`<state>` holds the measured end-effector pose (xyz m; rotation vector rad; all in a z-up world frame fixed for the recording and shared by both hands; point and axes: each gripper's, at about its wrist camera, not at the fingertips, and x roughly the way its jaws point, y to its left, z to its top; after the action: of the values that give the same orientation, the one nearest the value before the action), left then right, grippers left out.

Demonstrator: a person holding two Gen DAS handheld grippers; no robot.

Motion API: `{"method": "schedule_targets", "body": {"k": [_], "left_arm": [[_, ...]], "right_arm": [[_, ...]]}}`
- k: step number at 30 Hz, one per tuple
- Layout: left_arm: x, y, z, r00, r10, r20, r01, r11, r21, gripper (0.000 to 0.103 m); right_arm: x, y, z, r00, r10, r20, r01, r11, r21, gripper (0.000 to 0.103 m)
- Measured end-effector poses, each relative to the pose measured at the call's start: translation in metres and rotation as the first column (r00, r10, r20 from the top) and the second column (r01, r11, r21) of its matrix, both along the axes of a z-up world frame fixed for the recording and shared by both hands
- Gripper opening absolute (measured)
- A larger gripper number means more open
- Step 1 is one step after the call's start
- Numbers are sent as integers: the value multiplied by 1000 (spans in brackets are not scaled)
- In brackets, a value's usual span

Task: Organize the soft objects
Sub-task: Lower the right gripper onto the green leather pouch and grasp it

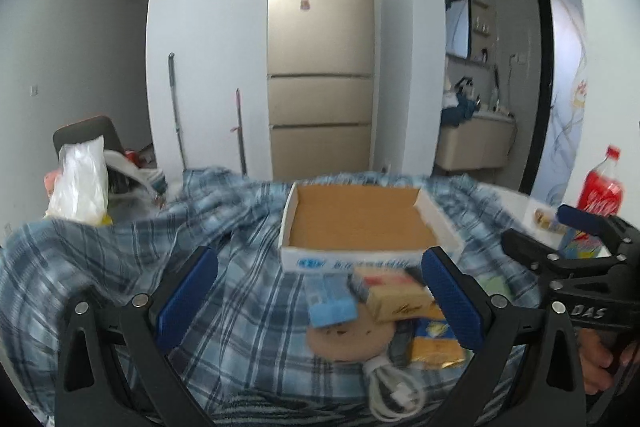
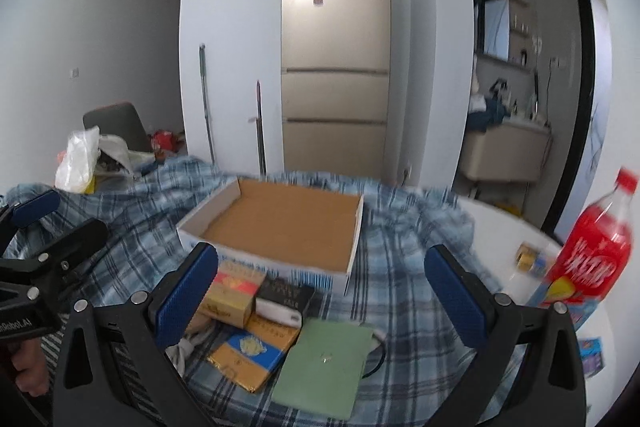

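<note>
Beige fridge (image 1: 320,55), red soda bottle (image 2: 596,247), white plastic bag (image 1: 80,183), grey chair (image 2: 116,125)

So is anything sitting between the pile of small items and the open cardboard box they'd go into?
Nothing visible. The pile lies on the plaid cloth right against the near wall of the cardboard box, which is open-topped and looks empty. Both the left gripper and the right gripper are open above the pile.

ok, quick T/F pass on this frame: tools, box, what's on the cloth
1. Both tools are open and hold nothing. True: left tool, right tool.
2. The cardboard box is full of items. False: it is empty.
3. The items lie in a pile in front of the box. True: the blue pack among them.
4. The red bottle lies on its side. False: it stands upright.
5. A plaid cloth lies under the box. True.
</note>
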<state>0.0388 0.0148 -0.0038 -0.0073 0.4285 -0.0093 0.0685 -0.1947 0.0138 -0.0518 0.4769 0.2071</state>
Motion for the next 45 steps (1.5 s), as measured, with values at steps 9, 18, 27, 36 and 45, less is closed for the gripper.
{"method": "schedule_targets", "body": {"k": [9, 18, 27, 36, 45], "left_arm": [[22, 5, -28, 990, -11, -143, 7, 999, -31, 103], [30, 8, -34, 980, -50, -193, 36, 997, -72, 103], [32, 2, -38, 967, -117, -227, 100, 991, -87, 103], [33, 0, -39, 964, -123, -236, 106, 991, -85, 103], [33, -2, -39, 965, -128, -228, 113, 990, -79, 103]], "right_arm": [[18, 4, -38, 989, -12, -146, 8, 1000, -26, 103], [32, -4, -52, 961, -78, -266, 69, 997, -40, 89], [54, -11, -88, 863, -35, -504, 52, 998, 20, 65], [57, 2, -98, 838, -15, -545, 7, 1000, -18, 66], [53, 18, -103, 841, -22, -540, -46, 993, -113, 72]]}}
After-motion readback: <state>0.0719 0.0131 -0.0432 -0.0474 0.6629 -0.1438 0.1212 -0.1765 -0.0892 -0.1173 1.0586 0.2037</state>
